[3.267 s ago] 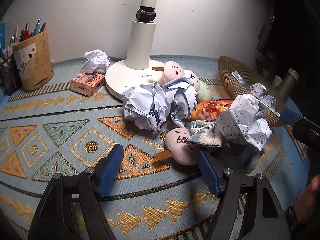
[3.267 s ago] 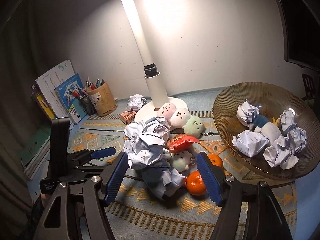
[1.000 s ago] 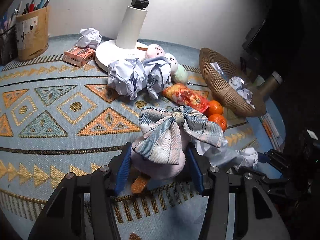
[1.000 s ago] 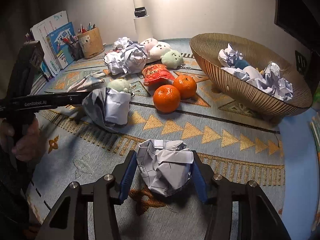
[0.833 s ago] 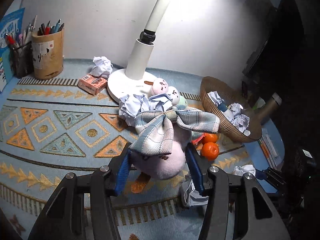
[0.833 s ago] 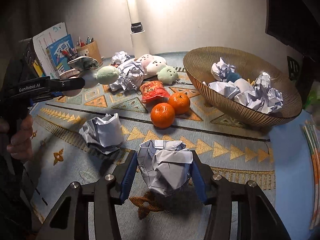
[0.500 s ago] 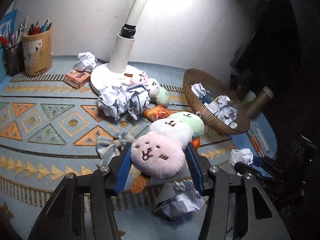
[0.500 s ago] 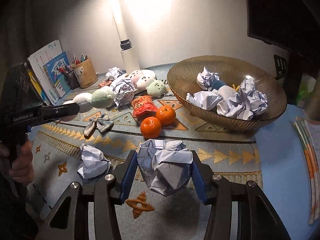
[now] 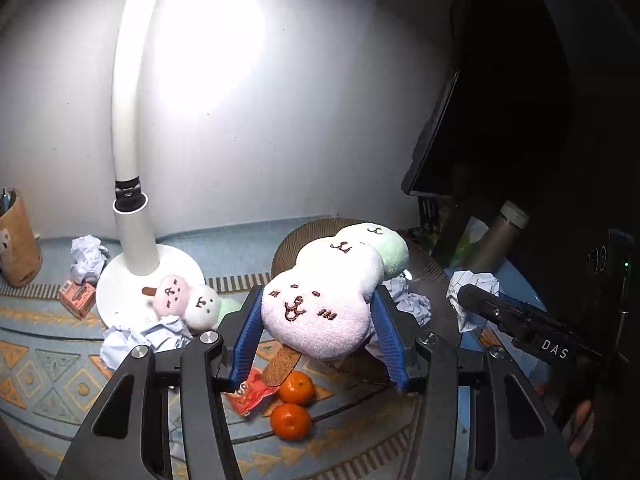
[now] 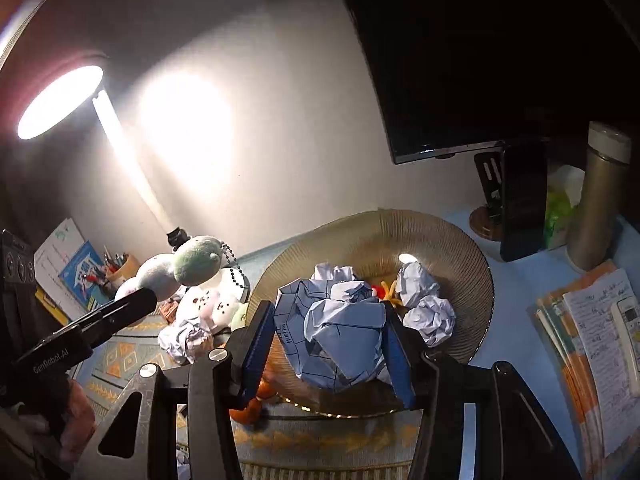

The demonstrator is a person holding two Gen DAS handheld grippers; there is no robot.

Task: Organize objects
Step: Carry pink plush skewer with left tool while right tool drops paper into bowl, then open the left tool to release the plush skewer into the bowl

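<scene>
A: Left gripper [image 9: 316,336], blue pads part-way open and pressed on the pink end of a plush skewer of three round faces, pink, white and green [image 9: 320,312]. Skewer held off the mat; its green end reaches over the near rim of the ribbed amber glass bowl [image 10: 460,264].

B: Right gripper [image 10: 328,344]?

A: Much the same gap, pads clamped on both sides of a crumpled ball of white printed paper [image 10: 336,336]. Ball is in the air, in front of the bowl's near rim as the right wrist view sees it.

B: Bowl contents?

A: Several more crumpled paper balls [image 10: 424,300], plus something red and yellow I cannot identify.

B: On the patterned blue mat [image 9: 52,368]?

A: Two tangerines [image 9: 292,404] touching each other, just beside a red snack packet [image 9: 248,394], below the held skewer. A second plush skewer [image 9: 188,300] lies on the round base of the white desk lamp [image 9: 132,240], with crumpled paper [image 9: 136,338] in front of it. A small orange box [image 9: 76,298] and another paper ball sit left of the lamp base, a brown pen cup [image 9: 16,240] at the mat's far left edge.

B: Beyond the bowl?

A: Metal flask [image 10: 600,200], dark monitor, stacked papers at right.
</scene>
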